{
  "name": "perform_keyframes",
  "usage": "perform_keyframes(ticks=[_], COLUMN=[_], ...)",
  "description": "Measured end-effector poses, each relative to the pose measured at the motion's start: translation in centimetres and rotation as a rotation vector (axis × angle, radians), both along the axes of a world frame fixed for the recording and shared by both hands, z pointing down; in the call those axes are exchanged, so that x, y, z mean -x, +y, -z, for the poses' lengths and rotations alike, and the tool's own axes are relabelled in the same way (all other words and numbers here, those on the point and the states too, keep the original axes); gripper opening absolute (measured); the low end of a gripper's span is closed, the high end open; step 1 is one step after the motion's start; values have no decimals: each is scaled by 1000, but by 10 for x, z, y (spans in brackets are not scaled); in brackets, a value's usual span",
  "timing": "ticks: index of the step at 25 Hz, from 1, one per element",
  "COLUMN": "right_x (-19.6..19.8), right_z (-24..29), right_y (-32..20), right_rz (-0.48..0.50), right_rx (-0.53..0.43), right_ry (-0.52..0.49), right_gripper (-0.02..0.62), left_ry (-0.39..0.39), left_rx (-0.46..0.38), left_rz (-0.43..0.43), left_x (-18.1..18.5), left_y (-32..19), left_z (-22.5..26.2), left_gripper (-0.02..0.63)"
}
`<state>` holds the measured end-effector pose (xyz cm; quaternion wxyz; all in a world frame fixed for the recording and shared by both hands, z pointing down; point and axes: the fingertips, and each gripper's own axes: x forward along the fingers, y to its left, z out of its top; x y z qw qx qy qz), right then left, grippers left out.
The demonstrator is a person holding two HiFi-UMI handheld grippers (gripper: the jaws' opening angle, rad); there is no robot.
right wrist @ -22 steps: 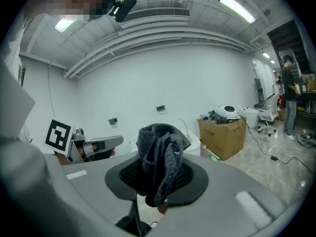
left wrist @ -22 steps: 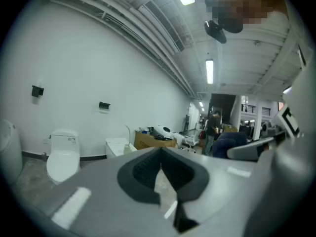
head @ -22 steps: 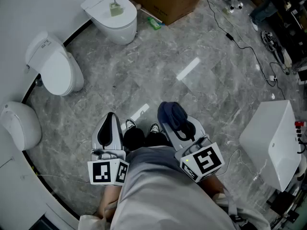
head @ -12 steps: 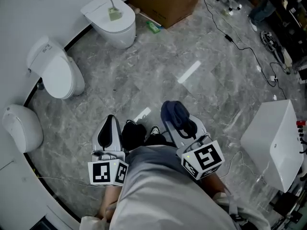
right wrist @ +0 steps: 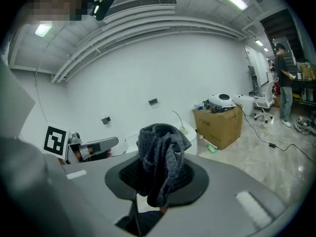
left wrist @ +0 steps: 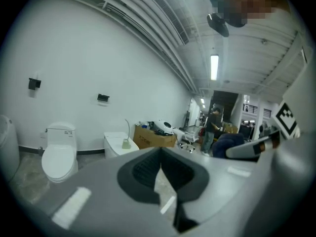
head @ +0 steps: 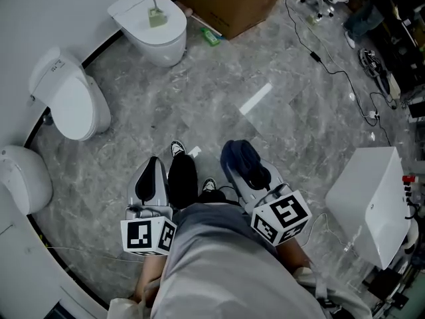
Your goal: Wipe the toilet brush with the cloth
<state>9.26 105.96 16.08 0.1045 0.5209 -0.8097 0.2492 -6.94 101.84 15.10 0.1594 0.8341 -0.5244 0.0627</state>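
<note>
Over the marble floor (head: 219,85), right gripper (right wrist: 158,181) jaws pinch the cloth (right wrist: 160,154); left gripper (left wrist: 160,154) jaws meet empty

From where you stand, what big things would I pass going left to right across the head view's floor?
Closed white toilet → toilet with a long-handled brush on its lid → cardboard box → white cabinet.

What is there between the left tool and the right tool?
In the head view, the person's leg and shoe stand between left tool and right tool.
</note>
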Motion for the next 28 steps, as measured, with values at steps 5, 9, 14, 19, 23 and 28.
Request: perform_keyframes(ticks=[5, 9, 14, 19, 23, 28], right_x=[6, 17, 31, 45, 59, 76], right_z=[2, 1, 0, 10, 13, 17], right_y=[-56, -103, -161, -217, -257, -302], right_rz=[1, 9, 13, 28, 33, 37], right_rx=[11, 31, 49, 37, 29, 19], right_ry=[20, 24, 33, 45, 53, 62], right_gripper=[97, 97, 97, 100, 101, 103], left_ry=[-67, -55, -123, -103, -79, -60], left_rx=[-8, -1, -14, -9, -14, -17], left_rz=[-73, -85, -131, -148, -145, -138], left_x=[-9, -2, 6, 15, 28, 48], left_y=[-54, -102, -162, -220, -262, -304], left_z=[-1, 2, 7, 14, 19, 23], left_gripper=[0, 0, 0, 0, 0, 0])
